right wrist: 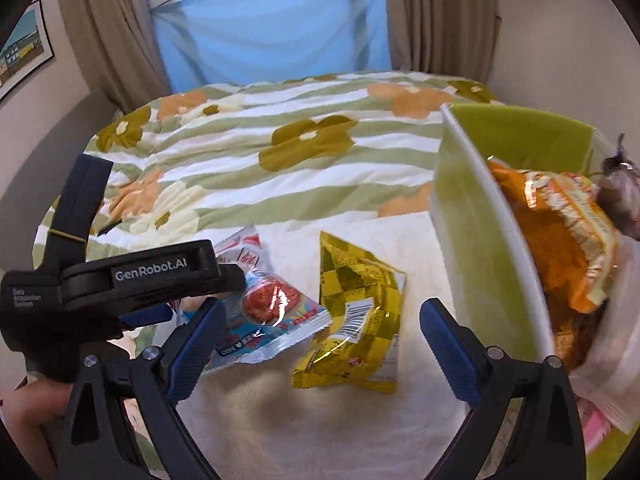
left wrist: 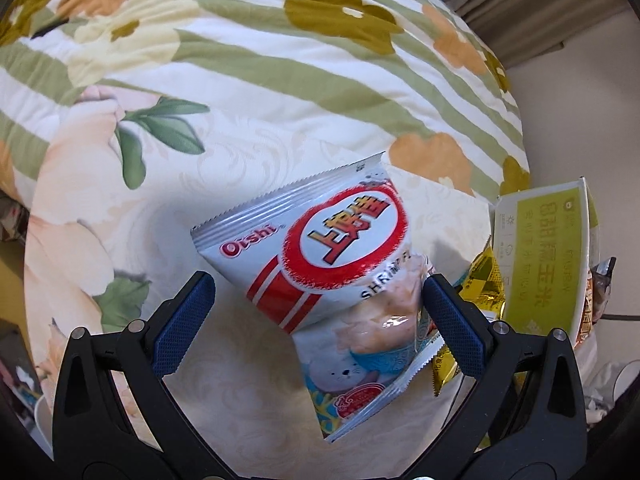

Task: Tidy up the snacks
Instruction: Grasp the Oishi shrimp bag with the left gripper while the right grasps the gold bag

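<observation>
A white and red Oishi shrimp snack bag [left wrist: 332, 276] lies on the bed between the open jaws of my left gripper [left wrist: 316, 300]; the right pad [left wrist: 452, 320] is at the bag's edge. The same bag shows in the right wrist view [right wrist: 272, 312], partly behind the left gripper body [right wrist: 120, 276]. A yellow checkered snack bag [right wrist: 356, 320] lies beside it, its corner visible in the left wrist view [left wrist: 486, 280]. My right gripper [right wrist: 320, 340] is open and empty above the yellow bag. A green and white box [right wrist: 480, 220] at the right holds an orange bag [right wrist: 560, 240].
A striped floral quilt [right wrist: 260, 140] covers the far part of the bed. The box also shows in the left wrist view [left wrist: 540, 256] at the right. A window with a blue cover [right wrist: 272, 24] and curtains stands behind the bed.
</observation>
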